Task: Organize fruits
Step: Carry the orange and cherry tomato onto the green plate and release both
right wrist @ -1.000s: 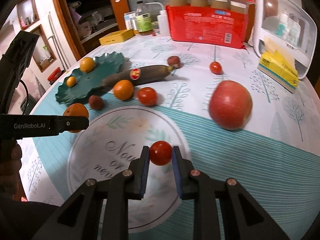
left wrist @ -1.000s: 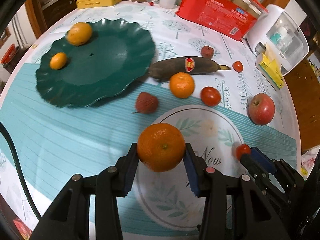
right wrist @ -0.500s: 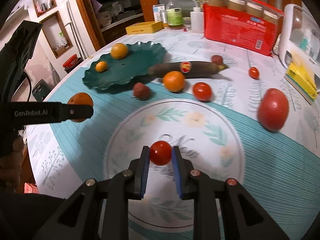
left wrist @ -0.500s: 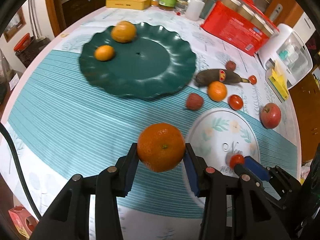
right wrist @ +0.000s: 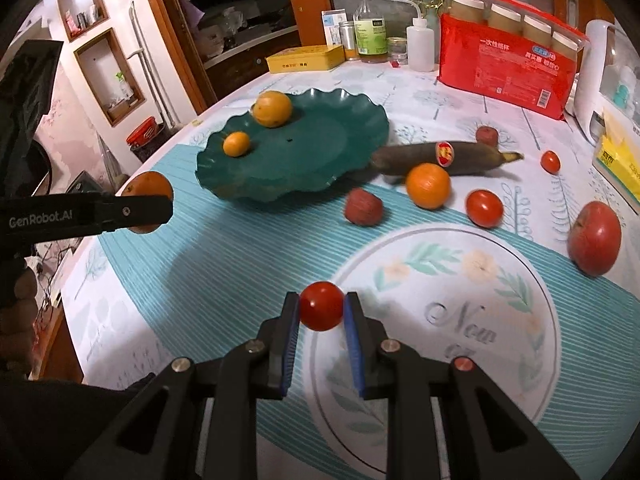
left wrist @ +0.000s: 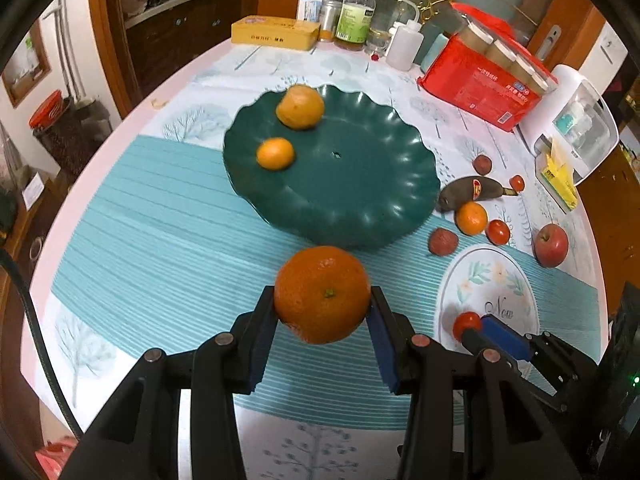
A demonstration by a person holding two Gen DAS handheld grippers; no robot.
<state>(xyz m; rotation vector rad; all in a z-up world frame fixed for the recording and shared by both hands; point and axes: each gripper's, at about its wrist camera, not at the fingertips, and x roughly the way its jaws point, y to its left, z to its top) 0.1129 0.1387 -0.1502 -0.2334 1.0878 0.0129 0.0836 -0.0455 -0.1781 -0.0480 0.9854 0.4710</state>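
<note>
My left gripper [left wrist: 322,316] is shut on a large orange [left wrist: 322,294], held above the tablecloth just in front of the dark green plate [left wrist: 360,184]. The plate holds two oranges [left wrist: 300,107] [left wrist: 275,153]. My right gripper [right wrist: 321,312] is shut on a small red tomato [right wrist: 321,306] over the round printed mat [right wrist: 460,280]; it also shows in the left wrist view [left wrist: 476,326]. The left gripper's held orange shows in the right wrist view [right wrist: 147,190].
Loose on the table right of the plate: a dark banana [right wrist: 444,156], an orange [right wrist: 428,185], two lychee-like red fruits [right wrist: 363,208] [right wrist: 487,135], two tomatoes [right wrist: 484,208] [right wrist: 550,161], an apple [right wrist: 595,238]. A red package [right wrist: 508,60], bottles and a yellow box [right wrist: 304,59] stand behind.
Both grippers have drawn back and left with their fruit. The plate now lies straight ahead of the left gripper, and the loose fruits have shifted right in both views.
</note>
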